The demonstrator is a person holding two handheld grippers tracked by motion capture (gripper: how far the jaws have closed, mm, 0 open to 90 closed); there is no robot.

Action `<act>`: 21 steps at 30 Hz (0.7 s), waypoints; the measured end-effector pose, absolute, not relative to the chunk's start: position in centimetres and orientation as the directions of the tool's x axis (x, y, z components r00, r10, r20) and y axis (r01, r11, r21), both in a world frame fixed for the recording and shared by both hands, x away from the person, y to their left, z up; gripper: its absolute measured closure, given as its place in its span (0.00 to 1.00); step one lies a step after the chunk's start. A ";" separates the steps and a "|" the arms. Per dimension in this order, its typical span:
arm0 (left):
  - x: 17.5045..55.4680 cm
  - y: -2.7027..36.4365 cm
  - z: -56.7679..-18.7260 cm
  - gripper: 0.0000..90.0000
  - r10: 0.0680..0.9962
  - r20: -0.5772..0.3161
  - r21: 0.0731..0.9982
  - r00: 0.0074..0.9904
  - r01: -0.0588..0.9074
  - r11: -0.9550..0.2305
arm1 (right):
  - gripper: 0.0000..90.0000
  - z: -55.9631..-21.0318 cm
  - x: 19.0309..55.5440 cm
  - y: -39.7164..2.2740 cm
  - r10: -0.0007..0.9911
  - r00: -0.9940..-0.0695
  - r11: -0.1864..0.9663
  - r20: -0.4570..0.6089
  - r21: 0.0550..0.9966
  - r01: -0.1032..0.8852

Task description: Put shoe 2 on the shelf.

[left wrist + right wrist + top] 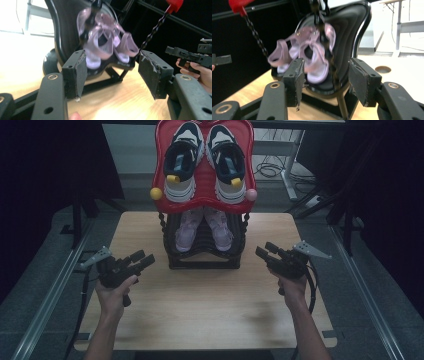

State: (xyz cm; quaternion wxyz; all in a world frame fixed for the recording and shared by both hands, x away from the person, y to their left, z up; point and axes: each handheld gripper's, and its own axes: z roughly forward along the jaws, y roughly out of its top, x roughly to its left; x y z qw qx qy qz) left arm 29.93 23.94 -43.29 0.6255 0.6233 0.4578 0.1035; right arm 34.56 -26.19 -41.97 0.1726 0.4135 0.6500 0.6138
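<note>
Below, pink sandals [204, 227] sit in the black rack tier [204, 259]; sneakers [205, 160] fill the red tier [204, 206].

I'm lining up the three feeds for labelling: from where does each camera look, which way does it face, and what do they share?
High view: above the person's side, facing forward and down on the table and shoe rack; both forearms, left gripper, right gripper.
Left gripper view: rides the left gripper, facing the rack's lower tier past its open jaws; the other hand at right.
Right gripper view: rides the right gripper, facing the same tier from the opposite side.
Shared: the pink sandals.
</note>
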 end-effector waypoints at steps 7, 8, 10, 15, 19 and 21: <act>29.4 23.4 -46.6 0.44 0.698 -0.480 0.841 0.531 0.504 0.196 | 0.51 -45.3 33.9 -25.6 0.752 -0.596 -0.054 0.281 0.928 0.369; 29.3 23.4 -46.9 0.44 0.698 -0.485 0.838 0.528 0.508 0.199 | 0.51 -45.8 33.8 -25.6 0.753 -0.595 -0.049 0.280 0.926 0.374; 29.1 23.3 -47.3 0.44 0.715 -0.466 0.843 0.522 0.508 0.178 | 0.51 -46.5 33.8 -25.4 0.754 -0.593 -0.040 0.283 0.920 0.389; 29.0 23.1 -48.1 0.44 0.719 -0.473 0.835 0.510 0.521 0.179 | 0.51 -47.7 33.9 -25.1 0.759 -0.591 -0.015 0.274 0.914 0.405; 29.0 22.9 -48.3 0.44 0.722 -0.466 0.836 0.512 0.523 0.169 | 0.51 -47.7 33.9 -25.0 0.759 -0.593 -0.011 0.269 0.916 0.402; 29.0 22.8 -48.3 0.44 0.721 -0.466 0.835 0.512 0.524 0.168 | 0.51 -47.6 33.9 -25.0 0.759 -0.594 -0.012 0.267 0.918 0.397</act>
